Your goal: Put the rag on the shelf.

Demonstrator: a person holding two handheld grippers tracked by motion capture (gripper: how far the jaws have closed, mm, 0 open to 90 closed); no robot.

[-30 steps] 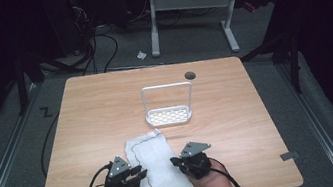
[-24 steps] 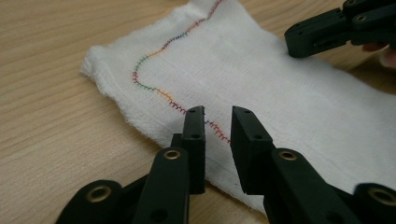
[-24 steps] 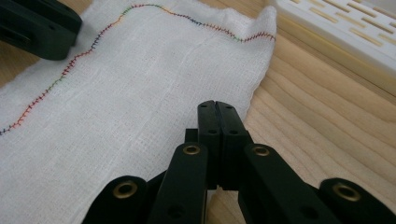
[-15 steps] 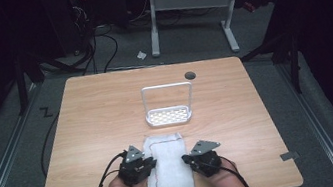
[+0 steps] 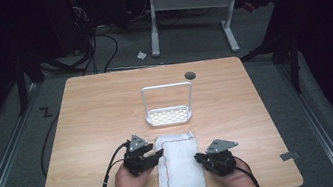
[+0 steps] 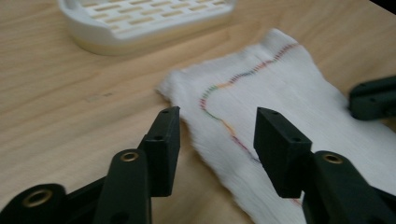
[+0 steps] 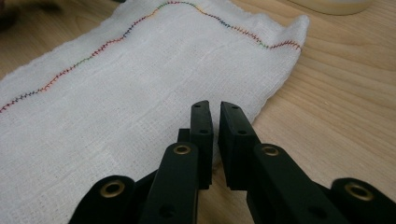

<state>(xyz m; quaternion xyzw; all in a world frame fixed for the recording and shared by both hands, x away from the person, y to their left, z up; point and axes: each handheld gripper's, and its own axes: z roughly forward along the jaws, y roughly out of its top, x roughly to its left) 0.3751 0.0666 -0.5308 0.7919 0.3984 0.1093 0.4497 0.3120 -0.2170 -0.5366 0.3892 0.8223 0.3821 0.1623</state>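
Observation:
A white cloth (image 5: 179, 172) with multicoloured edge stitching lies as a long narrow strip at the table's front middle. It also shows in the left gripper view (image 6: 280, 93) and the right gripper view (image 7: 140, 93). My left gripper (image 5: 159, 154) is at its left edge. In its own view (image 6: 215, 126) it is open, one jaw over bare wood and one over the cloth. My right gripper (image 5: 198, 158) is at the cloth's right edge. Its jaws (image 7: 214, 109) are closed to a thin gap on that edge.
A white slotted rack (image 5: 170, 115) with a tall wire handle stands just beyond the cloth's far end, also seen as a slotted rack base (image 6: 140, 23). A small dark hole (image 5: 190, 75) sits near the table's back edge. Bare wood (image 5: 85, 136) spreads on both sides.
The cloth went from a wider, rumpled shape to a narrow flat strip. Both hands shifted slightly outward to its left and right edges.

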